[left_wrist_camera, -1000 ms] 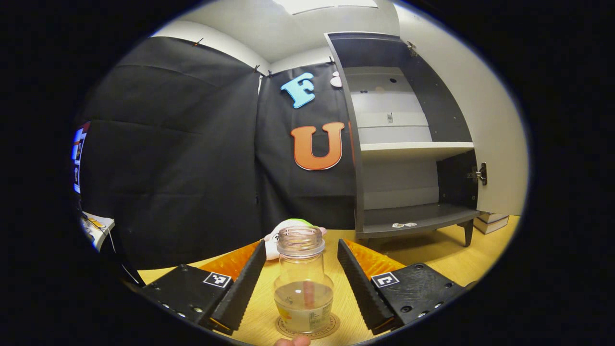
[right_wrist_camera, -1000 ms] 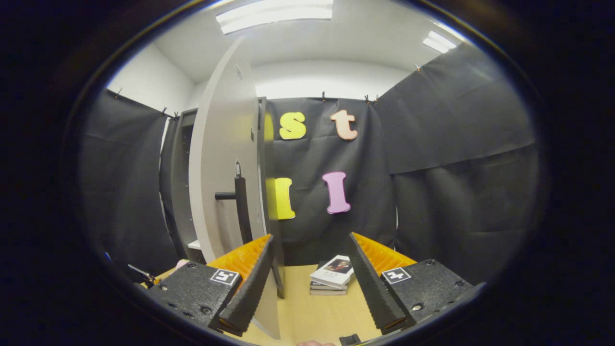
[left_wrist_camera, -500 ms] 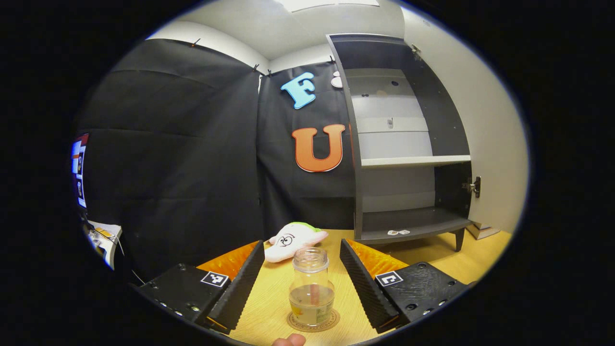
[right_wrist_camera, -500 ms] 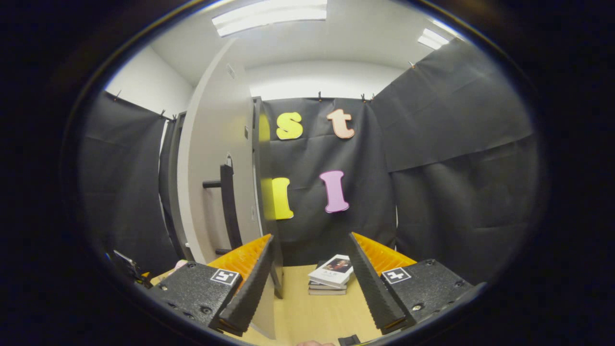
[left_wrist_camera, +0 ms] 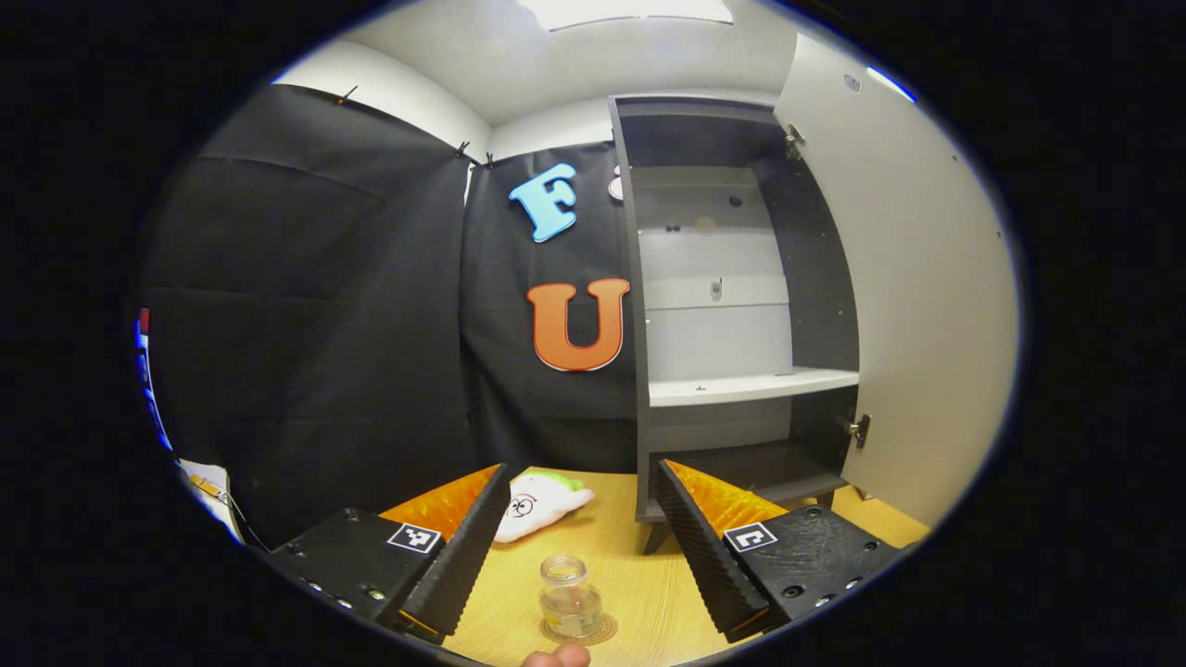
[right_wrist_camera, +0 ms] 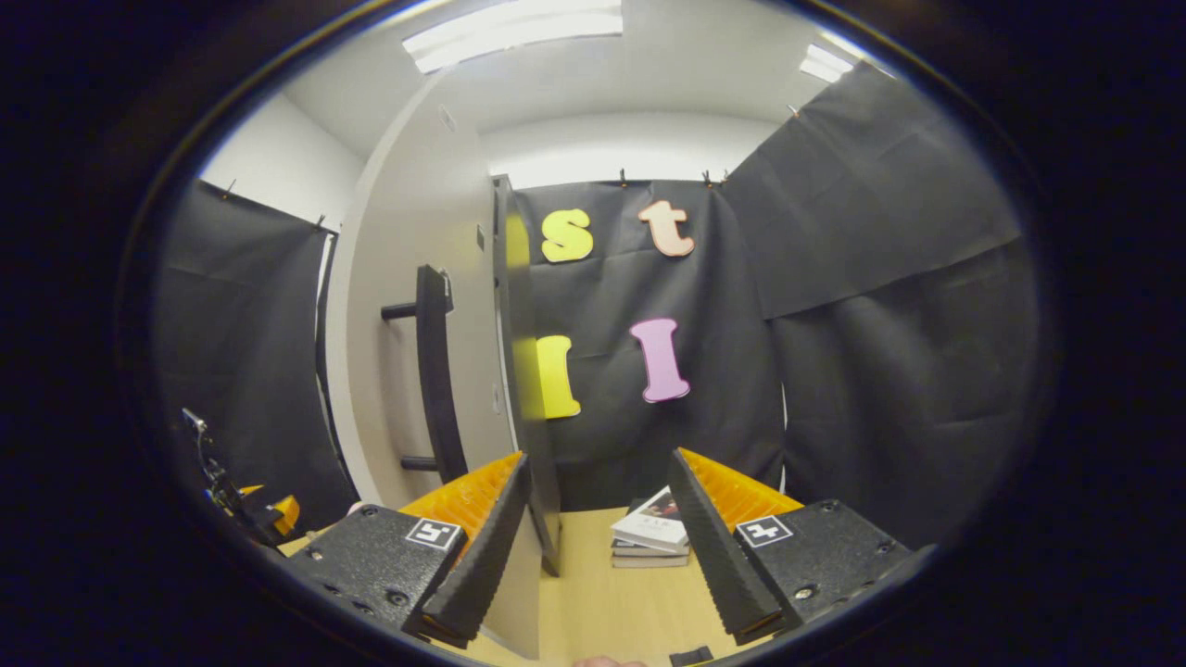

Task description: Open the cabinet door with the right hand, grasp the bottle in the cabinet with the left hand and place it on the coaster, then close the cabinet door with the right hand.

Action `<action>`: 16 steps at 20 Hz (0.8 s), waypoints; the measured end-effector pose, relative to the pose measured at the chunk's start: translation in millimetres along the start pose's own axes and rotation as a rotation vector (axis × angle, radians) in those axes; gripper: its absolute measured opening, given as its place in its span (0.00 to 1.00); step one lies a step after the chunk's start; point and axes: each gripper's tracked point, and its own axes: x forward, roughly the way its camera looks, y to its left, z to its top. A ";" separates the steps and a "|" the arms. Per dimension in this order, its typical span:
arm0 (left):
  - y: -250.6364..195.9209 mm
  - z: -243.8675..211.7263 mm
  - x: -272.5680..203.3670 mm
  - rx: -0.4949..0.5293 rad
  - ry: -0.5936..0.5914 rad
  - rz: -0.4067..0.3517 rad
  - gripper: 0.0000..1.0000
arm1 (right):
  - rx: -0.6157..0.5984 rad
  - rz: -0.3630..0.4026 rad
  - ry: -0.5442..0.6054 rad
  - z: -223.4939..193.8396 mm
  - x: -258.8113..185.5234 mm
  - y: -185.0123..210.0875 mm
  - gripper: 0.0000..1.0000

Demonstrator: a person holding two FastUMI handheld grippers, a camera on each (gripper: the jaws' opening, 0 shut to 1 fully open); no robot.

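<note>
The glass bottle (left_wrist_camera: 568, 597), part-filled with clear liquid, stands on the coaster (left_wrist_camera: 604, 635). The cabinet (left_wrist_camera: 732, 306) shelves are bare. Left gripper (left_wrist_camera: 579, 547) and right gripper (right_wrist_camera: 598, 547) both gape, holding nothing.

Bright ceiling panel (right_wrist_camera: 514, 23) light, sharp focus, fisheye-bent edges.

The right gripper (right_wrist_camera: 593, 547), jaws spread apart, faces the pale cabinet door's (right_wrist_camera: 398, 324) edge; stacked books (right_wrist_camera: 651, 540) lie on the wooden worktop (right_wrist_camera: 602, 602).
</note>
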 end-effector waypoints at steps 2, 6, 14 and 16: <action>-8.1 16.2 -3.5 -0.007 -0.012 -0.020 0.95 | 0.000 -0.015 0.017 -6.0 2.0 -4.9 0.93; -26.8 39.6 -9.3 0.004 -0.028 -0.067 0.95 | -0.009 -0.026 0.005 2.4 10.6 -9.8 0.93; -53.8 50.4 -11.1 0.005 -0.036 -0.110 0.95 | -0.038 0.009 0.019 22.8 23.1 -5.3 0.93; -55.4 50.3 -10.4 0.000 -0.033 -0.111 0.95 | -0.054 0.044 0.007 30.9 22.5 10.3 0.93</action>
